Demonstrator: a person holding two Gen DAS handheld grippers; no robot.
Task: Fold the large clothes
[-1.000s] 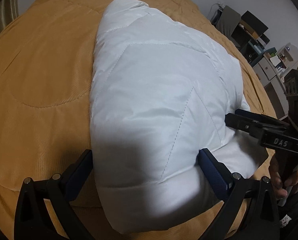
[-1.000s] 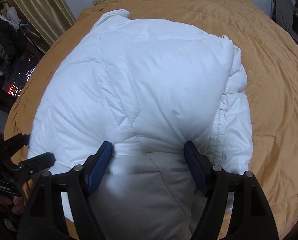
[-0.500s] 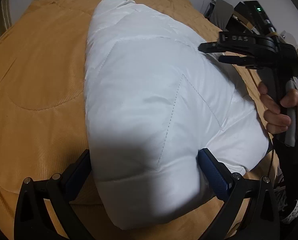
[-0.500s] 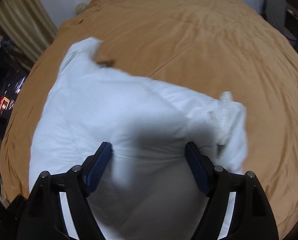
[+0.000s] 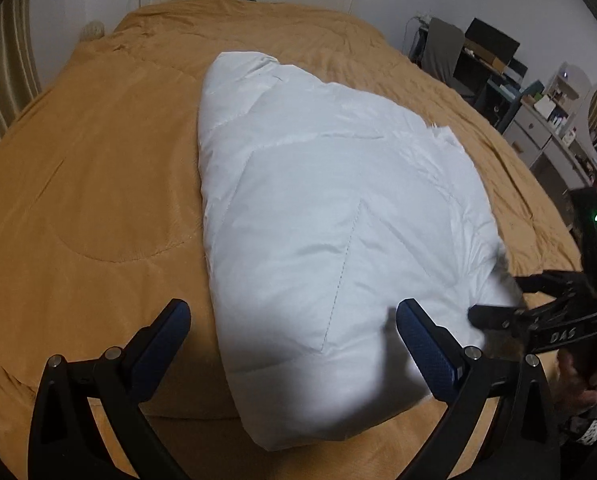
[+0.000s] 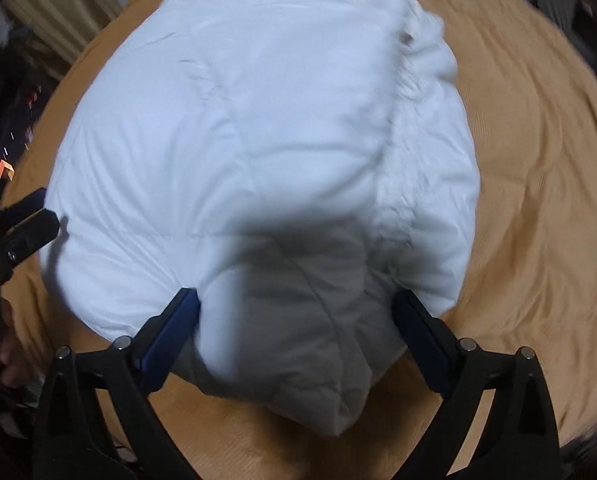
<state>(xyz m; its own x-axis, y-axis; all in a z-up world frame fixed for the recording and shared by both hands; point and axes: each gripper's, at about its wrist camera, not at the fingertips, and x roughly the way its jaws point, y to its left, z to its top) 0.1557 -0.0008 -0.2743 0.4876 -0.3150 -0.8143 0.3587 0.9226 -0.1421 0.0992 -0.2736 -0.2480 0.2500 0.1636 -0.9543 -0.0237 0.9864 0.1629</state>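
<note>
A white puffy jacket (image 5: pixel 318 200) lies folded into a thick bundle on an orange bedspread (image 5: pixel 98 160). My left gripper (image 5: pixel 294 324) hovers open at the bundle's near end; its left finger is over bare bedspread and its right finger is at the jacket's edge. My right gripper (image 6: pixel 296 312) points steeply down, its jaws opening around the grey-shaded near end of the jacket (image 6: pixel 258 120). From the left wrist view the right gripper (image 5: pixel 496 298) sits low at the bundle's right edge. The left gripper (image 6: pixel 44 210) shows at the left edge of the right wrist view.
The bedspread (image 6: pixel 538 200) spreads wide around the jacket. A white headboard stands at the far end. A desk with dark boxes (image 5: pixel 478 60) and a white dresser (image 5: pixel 546 128) stand to the right, a curtain (image 5: pixel 2 80) to the left. A hand (image 5: pixel 578 384) holds the right gripper.
The right gripper swung up over the jacket, then came back down to its near right edge with wider jaws. The jacket no longer fills the left gripper's jaws; the left finger is clear of it.
</note>
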